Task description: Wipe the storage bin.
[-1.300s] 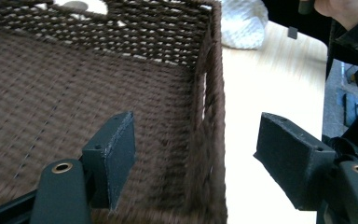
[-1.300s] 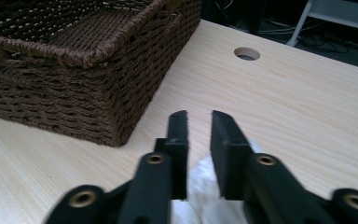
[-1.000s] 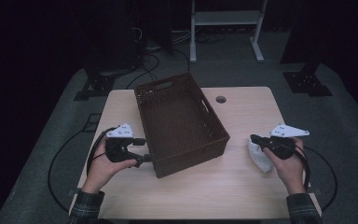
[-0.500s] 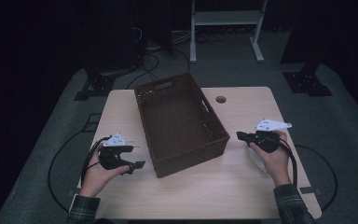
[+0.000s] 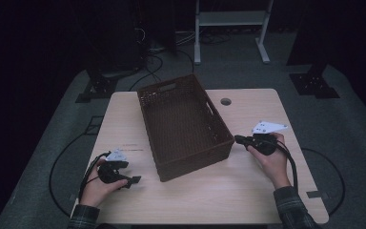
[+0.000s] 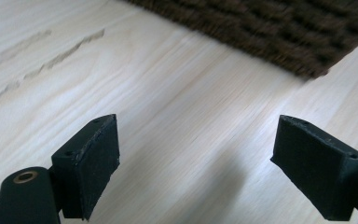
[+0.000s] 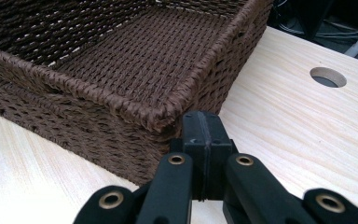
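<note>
Brown woven rectangular basket [image 5: 183, 126] is seen mid-table on the pale wooden tabletop [image 5: 248, 191], flanked by the left gripper [image 5: 132, 180], its jaws just opened and empty, and the right gripper [image 5: 238, 139], pressed together, apparently poised at its corner to nudge it.

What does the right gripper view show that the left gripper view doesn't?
Right gripper view: the right gripper with jaws shut on nothing, at the basket's near corner, plus the basket's open inside and the round hole in the table. Left gripper view: the left gripper, jaws wide apart over bare wood after opening. Both: the brown woven basket and the pale wooden table.
</note>
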`<state>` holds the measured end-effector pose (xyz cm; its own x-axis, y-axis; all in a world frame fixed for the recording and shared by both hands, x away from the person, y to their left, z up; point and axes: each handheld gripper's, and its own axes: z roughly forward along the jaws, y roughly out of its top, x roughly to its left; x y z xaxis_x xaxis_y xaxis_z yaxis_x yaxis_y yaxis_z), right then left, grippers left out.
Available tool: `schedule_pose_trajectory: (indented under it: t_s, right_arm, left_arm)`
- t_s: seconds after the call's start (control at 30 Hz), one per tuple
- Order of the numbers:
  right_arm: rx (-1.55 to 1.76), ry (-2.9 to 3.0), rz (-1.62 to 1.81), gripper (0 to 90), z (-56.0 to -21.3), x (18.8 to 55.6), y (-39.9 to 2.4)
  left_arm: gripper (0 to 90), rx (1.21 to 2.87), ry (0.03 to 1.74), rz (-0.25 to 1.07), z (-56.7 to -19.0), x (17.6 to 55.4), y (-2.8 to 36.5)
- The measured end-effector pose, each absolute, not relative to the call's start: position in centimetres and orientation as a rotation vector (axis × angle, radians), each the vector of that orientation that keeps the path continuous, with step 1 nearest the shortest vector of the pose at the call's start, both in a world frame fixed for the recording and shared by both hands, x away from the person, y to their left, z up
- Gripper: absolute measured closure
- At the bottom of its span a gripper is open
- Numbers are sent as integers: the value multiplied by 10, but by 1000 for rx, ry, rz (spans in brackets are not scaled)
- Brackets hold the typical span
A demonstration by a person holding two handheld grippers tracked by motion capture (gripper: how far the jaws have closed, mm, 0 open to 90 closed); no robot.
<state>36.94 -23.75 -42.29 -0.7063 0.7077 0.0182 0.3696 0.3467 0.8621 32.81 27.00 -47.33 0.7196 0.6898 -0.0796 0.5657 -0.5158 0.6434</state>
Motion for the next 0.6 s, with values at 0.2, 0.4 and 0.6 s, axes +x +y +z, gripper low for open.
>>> schedule_pose_trajectory:
  t_s: [0.2, 0.4, 0.6]
  right_arm:
    - [944, 2260, 1298, 897, -423, 369, -235]
    - [922, 2275, 1302, 898, -421, 364, -231]
    - [870, 2296, 1305, 897, -418, 355, -220]
  left_arm:
    - [129, 2260, 958, 289, -486, 325, 276]
    - [61, 2247, 907, 376, -495, 322, 278]
    - [0, 2204, 896, 396, -500, 322, 281]
